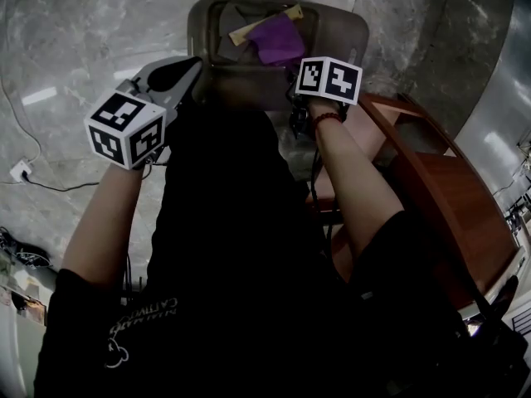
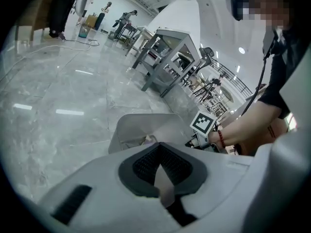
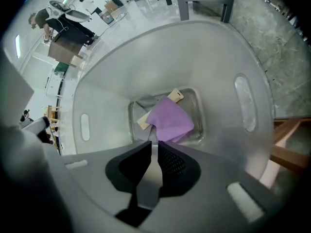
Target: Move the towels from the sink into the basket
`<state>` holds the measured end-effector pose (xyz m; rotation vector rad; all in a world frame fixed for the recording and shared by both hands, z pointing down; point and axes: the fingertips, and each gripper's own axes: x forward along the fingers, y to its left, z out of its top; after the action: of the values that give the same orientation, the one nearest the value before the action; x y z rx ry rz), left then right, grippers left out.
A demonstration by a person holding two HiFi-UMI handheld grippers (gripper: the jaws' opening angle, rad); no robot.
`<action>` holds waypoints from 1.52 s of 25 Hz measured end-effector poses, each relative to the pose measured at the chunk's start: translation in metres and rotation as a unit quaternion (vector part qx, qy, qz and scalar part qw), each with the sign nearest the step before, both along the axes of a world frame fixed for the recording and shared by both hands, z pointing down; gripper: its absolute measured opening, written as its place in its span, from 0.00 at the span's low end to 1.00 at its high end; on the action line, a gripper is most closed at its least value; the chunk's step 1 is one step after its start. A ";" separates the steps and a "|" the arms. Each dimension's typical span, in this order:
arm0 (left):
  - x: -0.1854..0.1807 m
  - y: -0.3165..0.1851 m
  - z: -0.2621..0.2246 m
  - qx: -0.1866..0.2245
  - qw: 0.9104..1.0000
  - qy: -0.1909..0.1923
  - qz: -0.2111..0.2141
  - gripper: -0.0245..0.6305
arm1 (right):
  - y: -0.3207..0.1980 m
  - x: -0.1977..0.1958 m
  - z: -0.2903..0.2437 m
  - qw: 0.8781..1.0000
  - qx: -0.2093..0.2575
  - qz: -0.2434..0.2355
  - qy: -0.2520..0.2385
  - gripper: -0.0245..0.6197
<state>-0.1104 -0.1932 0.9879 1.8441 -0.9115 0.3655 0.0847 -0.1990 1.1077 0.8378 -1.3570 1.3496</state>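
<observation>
Towels: I saw a purple towel [image 3: 170,120] lying crumpled over a tan towel [image 3: 142,122] at the bottom of the basket [image 3: 194,57]. No sink was in view.
Handling: I judged the cloth light, soft and limp, best pinched on a raised fold.
Right fingers: on the right gripper [image 3: 152,142] they stood a sliver apart above the purple towel, holding nothing.
Left fingers: on the left gripper [image 2: 158,147] they met at the tips, empty, off to one side of the basket.
Edges: tall basket walls ringed the towels, and a wooden cabinet [image 1: 448,189] stood near on the right.
Room: open floor [image 1: 75,48] lay to the left.
</observation>
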 end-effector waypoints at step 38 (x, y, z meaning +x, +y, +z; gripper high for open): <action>0.005 -0.084 -0.710 0.371 0.923 0.098 0.011 0.04 | -0.102 -0.151 -0.767 0.831 0.419 -0.066 -0.359 0.05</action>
<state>-0.1054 -0.2775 0.2780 2.5224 -0.9612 -0.1924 -0.0663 -0.3006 0.3402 0.7696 -2.6615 0.9435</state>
